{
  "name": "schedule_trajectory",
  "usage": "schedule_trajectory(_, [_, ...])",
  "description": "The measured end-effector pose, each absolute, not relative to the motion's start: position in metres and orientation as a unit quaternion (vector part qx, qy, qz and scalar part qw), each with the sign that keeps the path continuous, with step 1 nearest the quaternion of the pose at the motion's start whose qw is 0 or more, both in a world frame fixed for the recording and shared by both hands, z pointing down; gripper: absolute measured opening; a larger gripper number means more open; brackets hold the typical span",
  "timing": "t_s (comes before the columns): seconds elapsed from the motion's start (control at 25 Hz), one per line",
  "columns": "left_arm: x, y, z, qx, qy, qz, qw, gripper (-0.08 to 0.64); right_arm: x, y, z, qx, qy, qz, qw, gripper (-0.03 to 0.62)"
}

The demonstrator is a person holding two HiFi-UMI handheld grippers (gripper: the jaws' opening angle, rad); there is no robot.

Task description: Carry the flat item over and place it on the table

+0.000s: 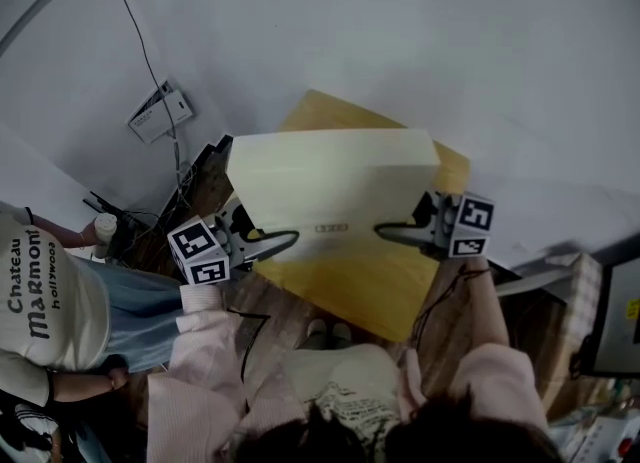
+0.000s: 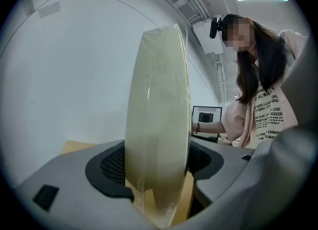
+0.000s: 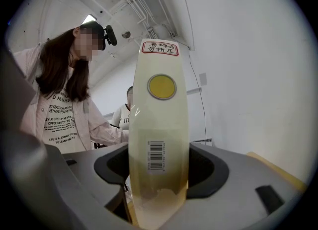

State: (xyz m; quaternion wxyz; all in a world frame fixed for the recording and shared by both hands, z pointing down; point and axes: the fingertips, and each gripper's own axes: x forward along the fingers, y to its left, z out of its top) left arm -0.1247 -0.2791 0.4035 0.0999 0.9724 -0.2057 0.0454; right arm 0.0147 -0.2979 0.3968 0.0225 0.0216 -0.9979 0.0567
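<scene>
A flat cream-coloured package (image 1: 330,186) wrapped in clear film hangs level above the wooden table (image 1: 385,296). My left gripper (image 1: 292,239) is shut on its left part and my right gripper (image 1: 382,233) on its right part, both reaching in from the near edge. In the left gripper view the package's edge (image 2: 158,105) stands upright between the dark pads (image 2: 112,167). The right gripper view shows the edge (image 3: 159,105) with a yellow round sticker, a barcode and a red-framed label, filling the gap between the pads (image 3: 208,167).
A second person in a white T-shirt (image 1: 40,296) stands at the left. A white wall box (image 1: 160,114) with a cable hangs on the wall beyond. Dark clutter (image 1: 195,186) lies by the table's left corner. A monitor (image 1: 612,321) and shelving are at the right.
</scene>
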Motion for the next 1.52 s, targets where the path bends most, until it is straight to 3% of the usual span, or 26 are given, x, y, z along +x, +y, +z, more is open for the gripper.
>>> schedule_trajectory(1.52, [-0.107,-0.322,0.510,0.974,-0.183,0.093,0.100,0.347,0.028,-0.330,0.498,0.064,-0.995,0.031,0.069,0.304])
